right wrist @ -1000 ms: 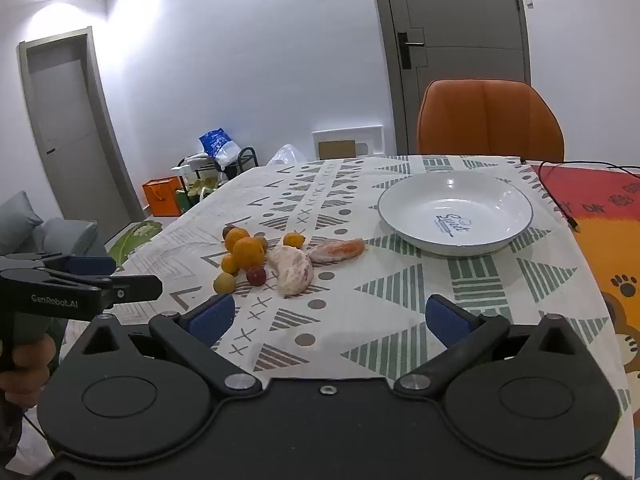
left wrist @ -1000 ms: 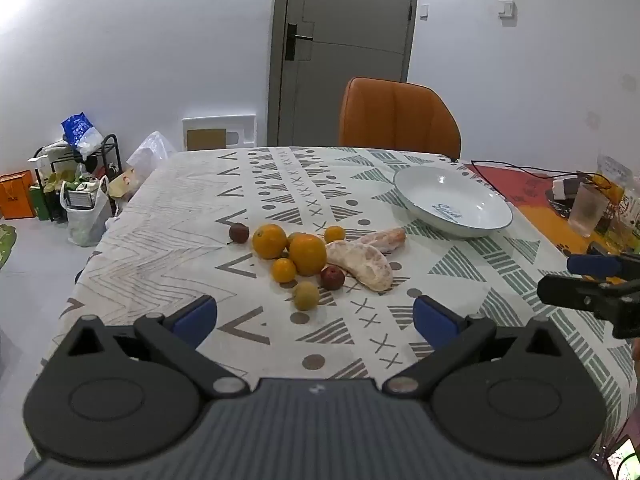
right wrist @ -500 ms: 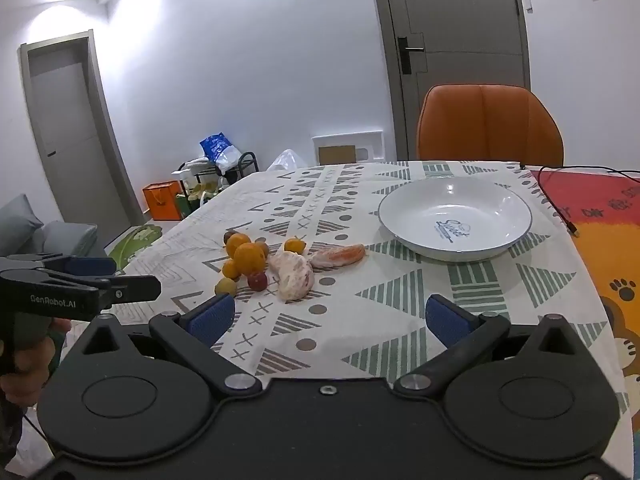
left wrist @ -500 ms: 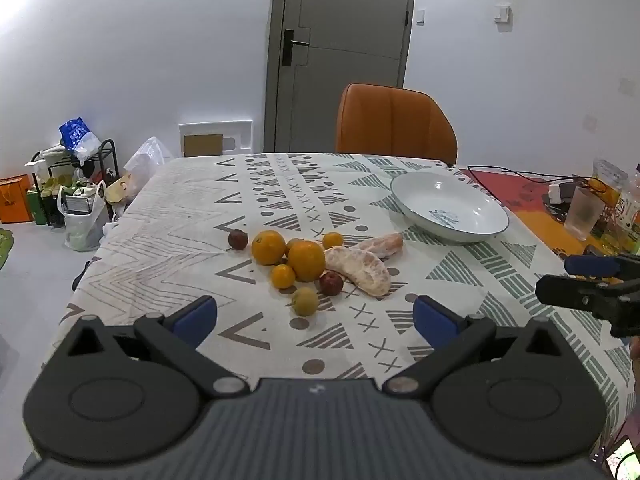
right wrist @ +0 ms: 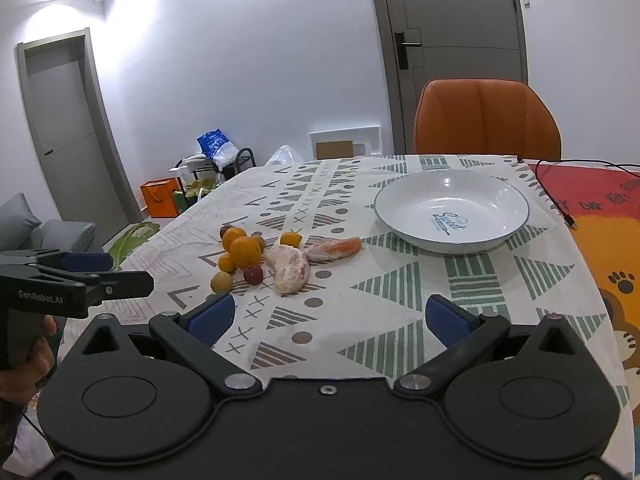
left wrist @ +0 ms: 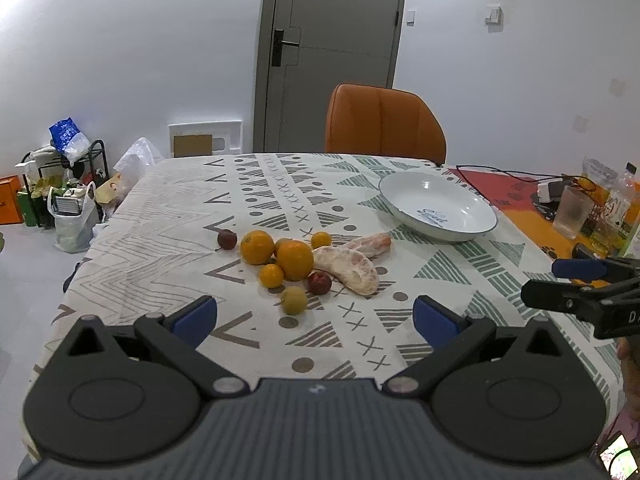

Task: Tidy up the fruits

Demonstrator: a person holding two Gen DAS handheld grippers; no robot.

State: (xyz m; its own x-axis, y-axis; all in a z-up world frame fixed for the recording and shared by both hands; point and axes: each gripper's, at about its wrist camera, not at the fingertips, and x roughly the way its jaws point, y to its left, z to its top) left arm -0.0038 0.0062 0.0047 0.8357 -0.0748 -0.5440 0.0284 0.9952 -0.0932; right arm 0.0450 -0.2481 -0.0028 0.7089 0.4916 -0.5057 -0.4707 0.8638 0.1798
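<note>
Left wrist view — approach to fruit cluster, both grippers spread wide, nothing held.

Lower left gripper (left wrist: 314, 316) onto yellow-green fruit (left wrist: 293, 300), nearest and clear of pile (left wrist: 296, 258); carry to empty plate (left wrist: 404, 208). Avoid nudging red fruit (left wrist: 319, 282) and peeled segment (left wrist: 352, 270) alongside — right gripper (right wrist: 326, 320) waits near; cup (left wrist: 571, 214), cable (left wrist: 492, 170) at right edge.

You're in a home dining room: a table under a patterned tablecloth (left wrist: 248, 200), an orange upholstered chair (left wrist: 384, 124) at its far side, a grey interior door (left wrist: 332, 52) behind, shopping bags by a small rack (left wrist: 68, 184) far left, a grey sofa (right wrist: 44, 232).
</note>
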